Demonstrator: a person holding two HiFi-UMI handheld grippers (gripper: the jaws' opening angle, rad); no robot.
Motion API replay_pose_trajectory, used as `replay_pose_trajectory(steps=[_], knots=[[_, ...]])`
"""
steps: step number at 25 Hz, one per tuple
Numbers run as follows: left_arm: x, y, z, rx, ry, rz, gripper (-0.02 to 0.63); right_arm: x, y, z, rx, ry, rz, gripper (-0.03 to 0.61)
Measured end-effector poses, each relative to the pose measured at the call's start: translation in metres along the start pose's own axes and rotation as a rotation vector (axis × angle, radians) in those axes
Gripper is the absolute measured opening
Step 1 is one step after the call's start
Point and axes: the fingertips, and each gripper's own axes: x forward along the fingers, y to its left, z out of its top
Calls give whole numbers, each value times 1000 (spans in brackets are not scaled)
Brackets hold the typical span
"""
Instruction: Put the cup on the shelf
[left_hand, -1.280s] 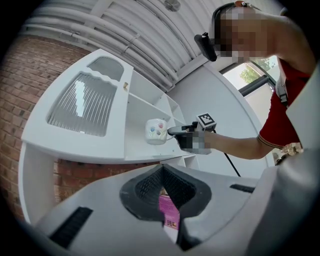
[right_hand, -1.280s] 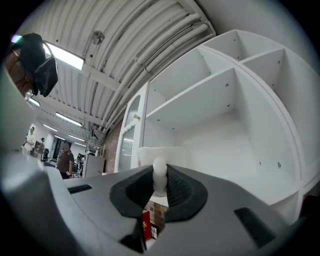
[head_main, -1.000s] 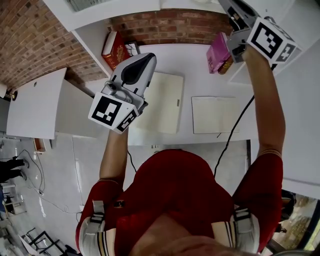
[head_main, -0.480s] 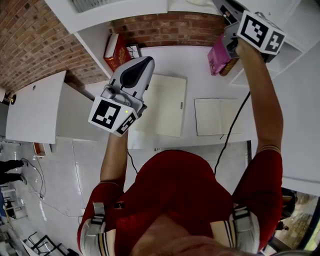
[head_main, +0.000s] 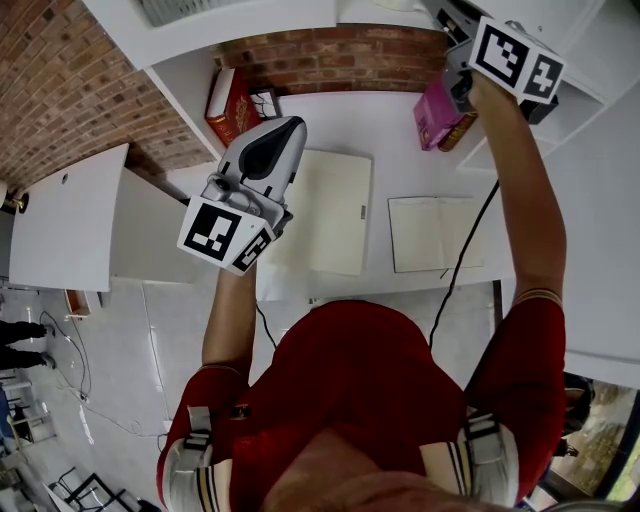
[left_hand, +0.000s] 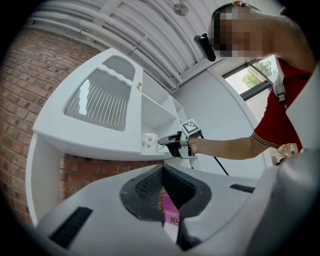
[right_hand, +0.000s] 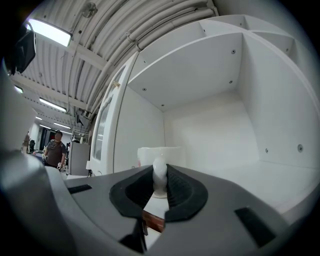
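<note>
I have the right gripper (right_hand: 159, 184) clenched on the handle of the white cup (right_hand: 160, 154), and its pads hide most of the base, so I can't make out contact with the shelf (right_hand: 260, 175) board. The left gripper (left_hand: 167, 200) hangs below the shelf, closed on nothing, with a pink book (left_hand: 170, 214) under the shelf showing through the slit. Only the left gripper view shows me the cup's coloured dots at the shelf's front edge; in the head view I can't make the cup out.
</note>
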Motion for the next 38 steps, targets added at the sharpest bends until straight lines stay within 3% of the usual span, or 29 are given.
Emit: replay_pose_trajectory(steps=[11, 17, 22, 31, 38], knots=[[-1, 2, -5, -15, -1, 8, 6, 5, -1, -1, -19, 25, -2, 48], [-1, -1, -5, -16, 2, 7, 6, 2, -1, -5, -46, 27, -2, 118], [1, -6, -4, -14, 2, 4, 6, -15, 3, -2, -97, 6, -4, 133], [5, -19, 4, -11, -13, 2, 6, -63, 31, -10, -155, -33, 24, 140], [9, -34, 6, -9, -20, 3, 6, -100, 72, -50, -146, -33, 91, 130]])
